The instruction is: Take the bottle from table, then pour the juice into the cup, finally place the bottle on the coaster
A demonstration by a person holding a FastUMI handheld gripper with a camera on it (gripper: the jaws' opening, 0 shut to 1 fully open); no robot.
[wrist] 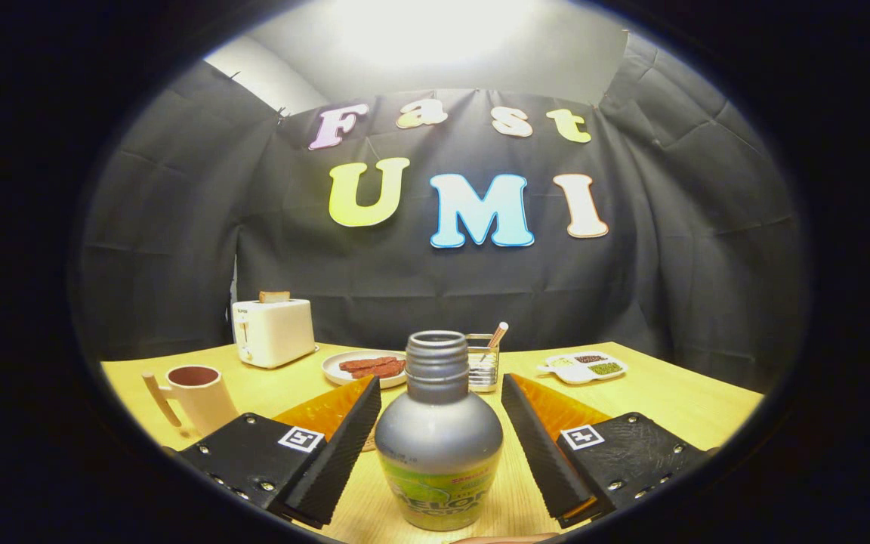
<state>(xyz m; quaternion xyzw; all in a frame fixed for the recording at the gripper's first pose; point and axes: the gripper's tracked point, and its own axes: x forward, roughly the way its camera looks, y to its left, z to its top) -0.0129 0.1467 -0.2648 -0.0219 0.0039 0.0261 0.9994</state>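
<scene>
Big light-wood counter (669, 400) spread across the booth, carrying everything. Gripper (439, 446) down low in front, jaws spread wide, black ribbed fingers (344, 446) angled out on either side with orange backs. Grey bottle (439, 438) standing upright right between them, cap off, threaded neck open at the top, green-yellow label near the base. Visible gap on both sides of the bottle, so no contact, nothing gripped yet.

Off to the far left near the wall, a cream toaster (273, 331) with a slice of bread poking out the top. Closer in on the left, a cream cup (197, 394) with a handle pointing left, dark reddish inside, well apart from the bottle. Beyond the left finger, a white plate (348, 372) with reddish strips of food on it. Just behind the bottle neck, a small clear holder (482, 363) with a stick leaning out. Over to the right, a small white divided dish (582, 367) with greenish and dark bits in its compartments.
</scene>
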